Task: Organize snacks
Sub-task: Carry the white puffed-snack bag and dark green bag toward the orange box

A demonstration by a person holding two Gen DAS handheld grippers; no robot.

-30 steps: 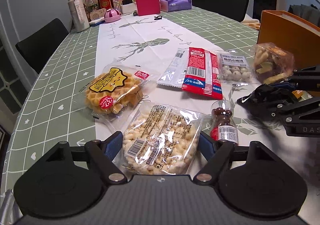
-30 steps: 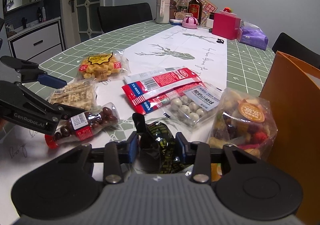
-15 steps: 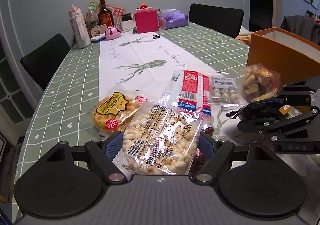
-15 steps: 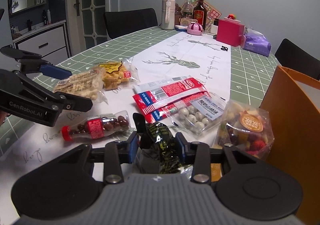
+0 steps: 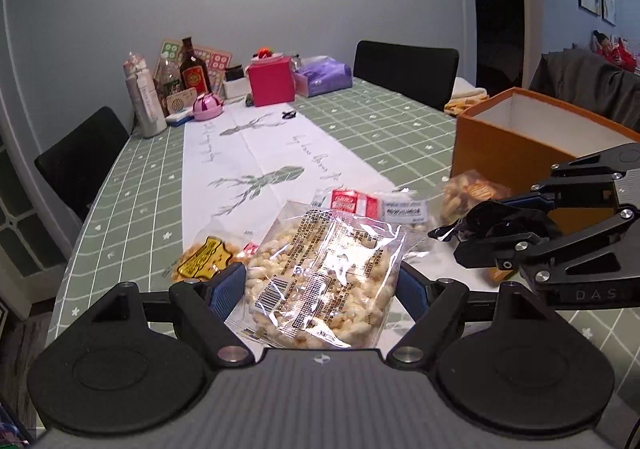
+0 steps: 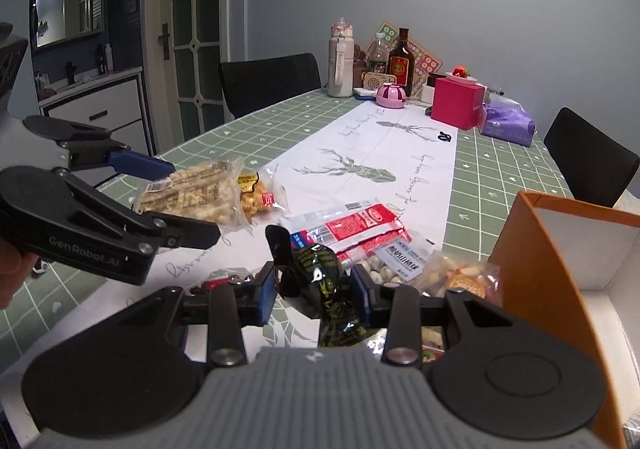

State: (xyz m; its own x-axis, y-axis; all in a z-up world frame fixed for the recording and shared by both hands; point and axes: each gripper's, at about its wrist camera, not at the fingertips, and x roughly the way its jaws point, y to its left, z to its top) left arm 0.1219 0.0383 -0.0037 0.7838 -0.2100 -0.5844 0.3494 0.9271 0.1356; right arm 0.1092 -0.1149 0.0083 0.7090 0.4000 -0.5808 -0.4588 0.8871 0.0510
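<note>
My left gripper (image 5: 322,285) is shut on a clear bag of pale puffed snacks (image 5: 324,281) and holds it above the table; the bag also shows in the right wrist view (image 6: 192,195). My right gripper (image 6: 314,291) is shut on a black packet with yellow print (image 6: 324,285), also raised; it shows in the left wrist view (image 5: 500,221). An open orange box (image 6: 560,269) with a white inside stands to the right. On the table lie a waffle bag (image 6: 256,195), red packets (image 6: 352,227), a bag of white balls (image 6: 392,259) and a mixed snack bag (image 6: 460,281).
A small bottle of brown candies (image 6: 222,283) lies just under my right gripper. At the far end of the table stand bottles (image 6: 340,63), a pink box (image 6: 458,103) and a purple tissue pack (image 6: 506,121). Black chairs (image 6: 268,83) surround the table.
Both grippers have risen from the table with their packets. The puffed snack bag has left the table, and the orange box's open top has come into view.
</note>
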